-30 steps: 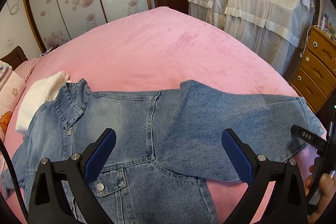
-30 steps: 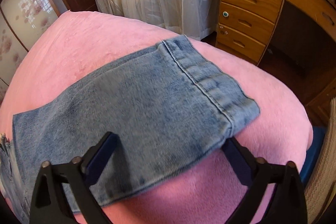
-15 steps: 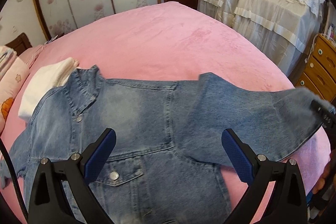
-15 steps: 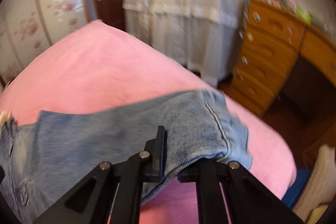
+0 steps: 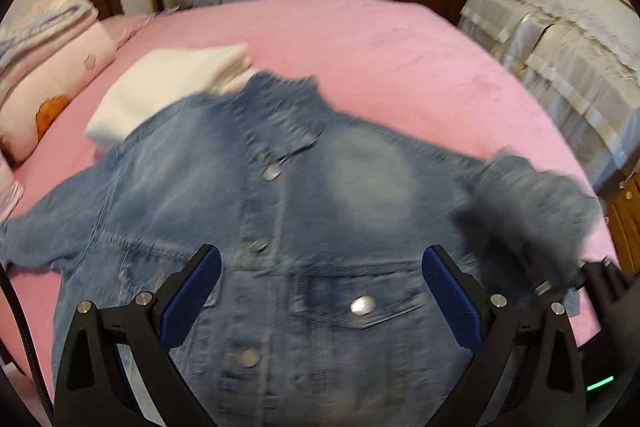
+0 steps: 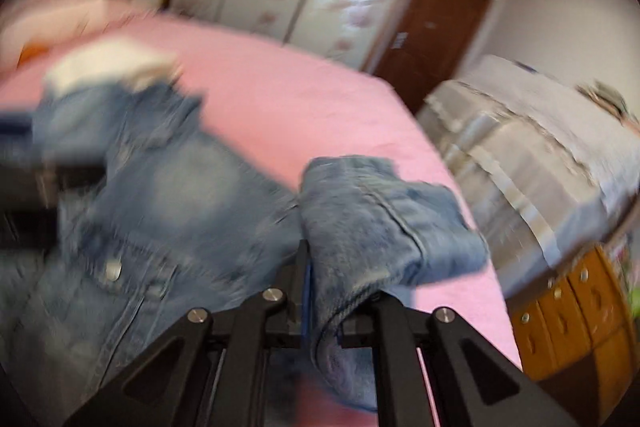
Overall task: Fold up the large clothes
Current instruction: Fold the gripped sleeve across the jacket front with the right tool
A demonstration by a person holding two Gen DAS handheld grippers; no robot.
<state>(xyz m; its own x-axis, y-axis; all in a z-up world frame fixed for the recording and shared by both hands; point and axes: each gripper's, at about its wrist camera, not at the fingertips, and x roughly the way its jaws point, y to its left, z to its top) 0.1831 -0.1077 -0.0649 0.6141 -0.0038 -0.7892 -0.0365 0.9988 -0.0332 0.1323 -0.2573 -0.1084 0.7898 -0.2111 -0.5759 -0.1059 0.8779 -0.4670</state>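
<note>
Right gripper: jaws nearly together, easing apart a little, denim bunched between them and pressed by the pads; cuff end of the sleeve clamped and raised off the bed.
Left gripper: jaws wide apart, nothing between the blue pads; hovered above the jacket front, lower middle of the left-wrist frame.
Jacket: denim, front up and buttoned, spread over the pink bed; collar toward the upper middle, hem out of frame at the bottom.
Held sleeve in left-wrist view: dark blurred bundle at right centre, just beside the right gripper's black body at the lower right edge.
Other sleeve: flat, reaching the left edge of the frame.
Long axis: sleeve line ran left to right across the frame, crossing the collar-to-hem line.
Key relation: jacket body lay to the left of the raised cuff in the right-wrist frame, so the fold looked due leftward over the chest.
Nearer hand: right for the sleeve; left nearer the chest, free to pin.
Neighbour: folded white cloth partly under the shoulder, upper left.
</note>
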